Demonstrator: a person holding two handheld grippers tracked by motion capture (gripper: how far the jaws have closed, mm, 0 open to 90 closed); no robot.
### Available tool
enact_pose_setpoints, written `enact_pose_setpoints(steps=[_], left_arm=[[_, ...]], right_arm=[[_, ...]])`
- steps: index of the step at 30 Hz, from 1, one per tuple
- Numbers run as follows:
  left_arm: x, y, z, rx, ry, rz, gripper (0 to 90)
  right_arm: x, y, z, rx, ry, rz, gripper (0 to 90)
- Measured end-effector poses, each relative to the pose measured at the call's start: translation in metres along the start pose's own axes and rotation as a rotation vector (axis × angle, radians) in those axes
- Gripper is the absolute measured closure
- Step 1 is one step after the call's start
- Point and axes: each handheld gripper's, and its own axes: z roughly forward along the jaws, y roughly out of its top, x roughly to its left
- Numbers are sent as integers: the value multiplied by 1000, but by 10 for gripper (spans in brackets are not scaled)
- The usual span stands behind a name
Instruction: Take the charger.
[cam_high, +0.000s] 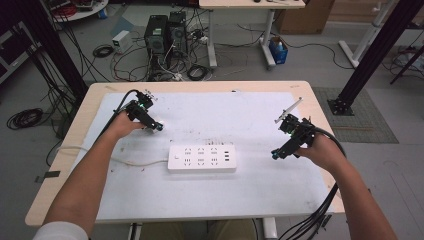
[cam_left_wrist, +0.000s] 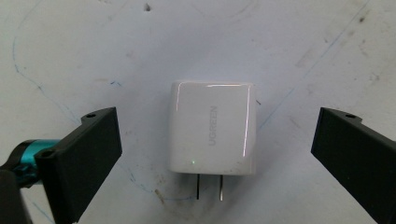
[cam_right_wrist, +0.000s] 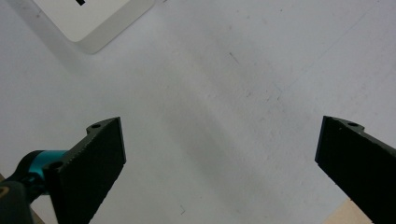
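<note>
White glossy plastic charger cube (cam_left_wrist: 212, 128) lying flat on the pale scuffed tabletop (cam_high: 260, 112), prongs toward the camera, centred between the spread jaws of the left gripper (cam_left_wrist: 212, 158), apparently lined up for a side pinch. Right gripper (cam_right_wrist: 219, 163) likewise spread, holding nothing, parked near the white rectangular power strip (cam_high: 201, 158), probably to steady it.

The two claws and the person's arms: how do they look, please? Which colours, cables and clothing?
Each claw, left and right, is black with a teal joint at the base of its flat black jaws; the right jaws have ridged inner faces. Black cables trail from both. The forearms are bare, with a white sleeve on the left arm.
</note>
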Motion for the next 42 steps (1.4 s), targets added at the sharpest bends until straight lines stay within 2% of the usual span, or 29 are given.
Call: enact_pose_setpoints(steps=[6, 8, 14, 16, 18, 21, 23, 24, 26, 34, 38, 42], left_arm=[[2, 0, 12, 31, -2, -12, 21], [2, -1, 13, 40, -11, 6, 119], [2, -1, 16, 61, 1, 10, 126], [1, -1, 16, 68, -6, 18, 187], [1, -2, 18, 81, -3, 23, 208], [1, -2, 18, 85, -14, 7, 238], [2, -2, 18, 84, -16, 7, 262], [2, -2, 16, 76, -27, 11, 338], [2, -2, 14, 74, -25, 15, 425], [0, -2, 13, 70, -15, 21, 426], [-4, 0, 0, 26, -22, 33, 426], [-11, 2, -18, -13, -17, 63, 426]], right_arm=[[2, 2, 1, 5, -4, -11, 10], [1, 2, 2, 5, -4, -13, 10], [-1, 1, 1, 1, -1, -9, 10], [-1, 0, 0, 1, -1, -11, 10], [-1, 0, 0, 1, -1, -11, 10], [-2, -1, 0, 6, 0, -9, 10], [-2, -1, 0, 3, 2, -11, 10], [-2, 0, 1, 3, 4, -13, 10], [-2, 0, 2, 4, 3, -14, 10], [-3, 0, 2, 6, -2, -10, 10], [-3, 0, 1, -2, -9, -2, 10], [-2, 0, 0, -12, -25, -1, 10]])
